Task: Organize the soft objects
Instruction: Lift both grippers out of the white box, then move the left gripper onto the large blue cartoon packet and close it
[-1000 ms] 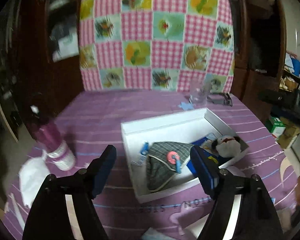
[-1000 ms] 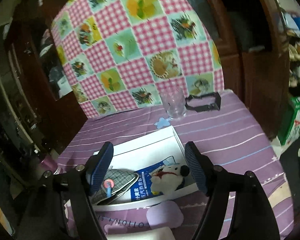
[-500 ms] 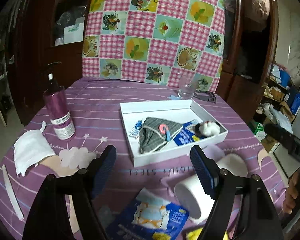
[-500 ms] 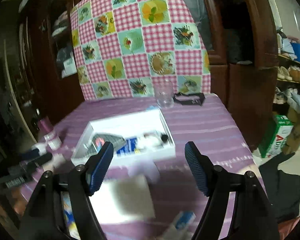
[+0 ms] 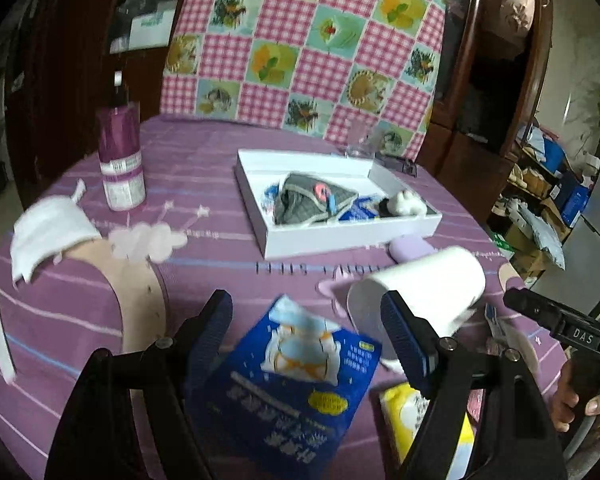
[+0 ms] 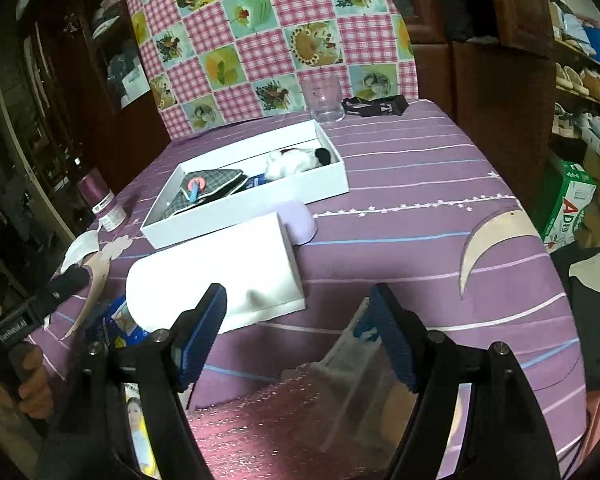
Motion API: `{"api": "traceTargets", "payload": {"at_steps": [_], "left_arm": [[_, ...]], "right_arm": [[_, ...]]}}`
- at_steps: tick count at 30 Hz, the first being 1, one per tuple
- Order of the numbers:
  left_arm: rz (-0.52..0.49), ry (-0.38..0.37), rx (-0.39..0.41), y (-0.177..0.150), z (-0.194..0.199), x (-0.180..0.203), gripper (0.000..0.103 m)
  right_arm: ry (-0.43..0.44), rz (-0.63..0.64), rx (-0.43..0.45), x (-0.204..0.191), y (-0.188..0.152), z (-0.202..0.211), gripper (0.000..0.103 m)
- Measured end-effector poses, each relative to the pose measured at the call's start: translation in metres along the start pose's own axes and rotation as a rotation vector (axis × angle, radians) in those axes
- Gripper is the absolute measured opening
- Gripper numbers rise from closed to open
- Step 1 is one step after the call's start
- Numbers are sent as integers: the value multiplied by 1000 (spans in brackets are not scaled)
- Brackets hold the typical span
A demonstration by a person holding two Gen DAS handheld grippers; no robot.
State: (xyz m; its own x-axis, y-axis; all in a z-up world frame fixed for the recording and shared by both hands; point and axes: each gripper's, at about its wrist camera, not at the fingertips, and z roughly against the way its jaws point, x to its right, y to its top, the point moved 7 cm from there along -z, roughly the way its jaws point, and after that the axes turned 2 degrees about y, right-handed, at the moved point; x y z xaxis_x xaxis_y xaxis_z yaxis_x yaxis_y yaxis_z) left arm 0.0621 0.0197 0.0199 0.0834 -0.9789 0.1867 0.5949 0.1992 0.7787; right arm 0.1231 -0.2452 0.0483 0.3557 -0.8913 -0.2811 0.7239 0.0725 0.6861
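Nearest in the left wrist view, the left hand-held gripper [image 5: 306, 320] stands wide with nothing between its 2 pads, just above a blue tissue pack [image 5: 296, 376] lying on the bench [image 5: 204, 168]. A yellow packet [image 5: 410, 412] lies beside it to the right. In the right wrist view, the right hand-held gripper [image 6: 300, 332] is also wide and grips nothing; under it lie a pink glittery pouch [image 6: 276, 420] and a clear plastic bag [image 6: 360, 364]. Just beyond is a white paper roll [image 6: 220, 276] on its side, with a lilac pad [image 6: 298, 220] touching its far end. Farther back sits the white box [image 6: 256, 204], holding a grey checked cloth [image 6: 208, 188] with a pink clip and a white plush toy [image 6: 288, 162]. Left of the box stand a purple pump bottle [image 5: 120, 152] and a white face mask [image 5: 48, 232]. A drinking glass [image 6: 324, 96] stands at the far edge.
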Motion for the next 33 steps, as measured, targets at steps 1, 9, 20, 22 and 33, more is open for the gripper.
{"api": "traceTargets", "payload": {"at_steps": [1, 9, 20, 22, 33], "left_arm": [[-8, 1, -7, -2, 0, 1, 77], [-64, 15, -21, -13, -1, 11, 77], [-74, 55, -75, -20, -12, 9, 77], [-72, 46, -78, -21, -13, 9, 77], [-120, -13, -93, -27, -17, 28, 77]], "right_arm": [[-8, 8, 3, -3, 0, 0, 74], [-37, -46, 38, 4, 2, 9, 74], [19, -23, 25, -10, -1, 11, 74], [6, 1, 25, -13, -3, 11, 74], [32, 26, -8, -21, -10, 11, 74]]}}
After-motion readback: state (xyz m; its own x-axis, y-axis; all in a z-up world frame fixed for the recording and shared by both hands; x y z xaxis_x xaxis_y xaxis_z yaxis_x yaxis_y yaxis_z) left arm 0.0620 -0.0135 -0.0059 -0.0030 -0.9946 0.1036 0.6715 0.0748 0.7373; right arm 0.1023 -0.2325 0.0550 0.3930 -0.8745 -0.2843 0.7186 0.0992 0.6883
